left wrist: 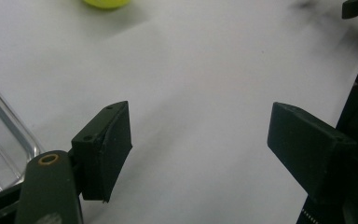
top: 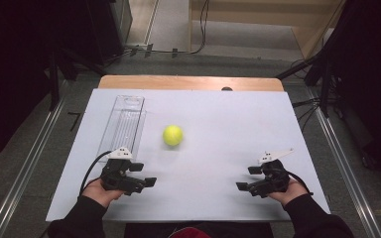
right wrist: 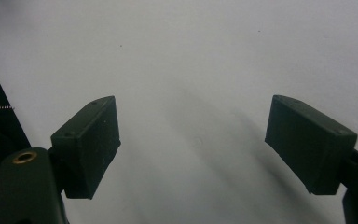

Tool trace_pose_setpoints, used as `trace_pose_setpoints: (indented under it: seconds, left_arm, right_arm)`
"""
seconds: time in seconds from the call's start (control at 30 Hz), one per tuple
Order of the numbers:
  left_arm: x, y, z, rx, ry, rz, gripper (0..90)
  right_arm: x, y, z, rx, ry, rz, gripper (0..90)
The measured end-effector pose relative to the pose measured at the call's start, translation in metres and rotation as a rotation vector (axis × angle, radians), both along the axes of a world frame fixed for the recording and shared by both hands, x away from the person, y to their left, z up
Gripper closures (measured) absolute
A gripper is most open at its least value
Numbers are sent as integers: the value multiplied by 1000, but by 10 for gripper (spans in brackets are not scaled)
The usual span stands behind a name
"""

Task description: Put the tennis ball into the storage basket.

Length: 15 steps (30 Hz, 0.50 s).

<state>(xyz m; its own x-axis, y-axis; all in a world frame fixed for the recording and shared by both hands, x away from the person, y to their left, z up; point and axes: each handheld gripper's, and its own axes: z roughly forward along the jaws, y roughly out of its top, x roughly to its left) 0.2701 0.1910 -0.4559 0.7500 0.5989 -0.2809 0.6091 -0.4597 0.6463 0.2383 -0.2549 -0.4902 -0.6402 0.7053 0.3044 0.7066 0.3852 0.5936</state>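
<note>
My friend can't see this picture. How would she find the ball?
Look at the big white table. Near its middle, just right of the long clear plastic tray, sits the ball. It is the one round, bright yellow-green thing there, lying apart from the tray and both black grippers.

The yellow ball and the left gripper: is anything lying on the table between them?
No. In the high view, only bare white tabletop separates the ball from the left gripper.

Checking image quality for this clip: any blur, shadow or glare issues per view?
High view: sharp, evenly lit, dark room edges; tennis ball casts a small shadow. Left gripper view: close pads soft; clear tray glints. Right gripper view: soft shadows on the white table.
</note>
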Motion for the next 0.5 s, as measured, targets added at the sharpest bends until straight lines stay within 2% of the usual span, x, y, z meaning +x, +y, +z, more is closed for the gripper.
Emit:
trace_pose_setpoints:
  seconds: [0.2,0.27,0.5]
  left_arm:
    - [0,-6,3,15,-37,20,223]
    - [1,-8,5,27,-35,30,223]
    - [2,-17,6,13,-44,35,223]
  right_arm:
    - [0,-1,0,-1,-2,-3,158]
    - [0,-2,0,-3,4,-15,159]
    - [1,-5,-1,-6,7,-27,160]
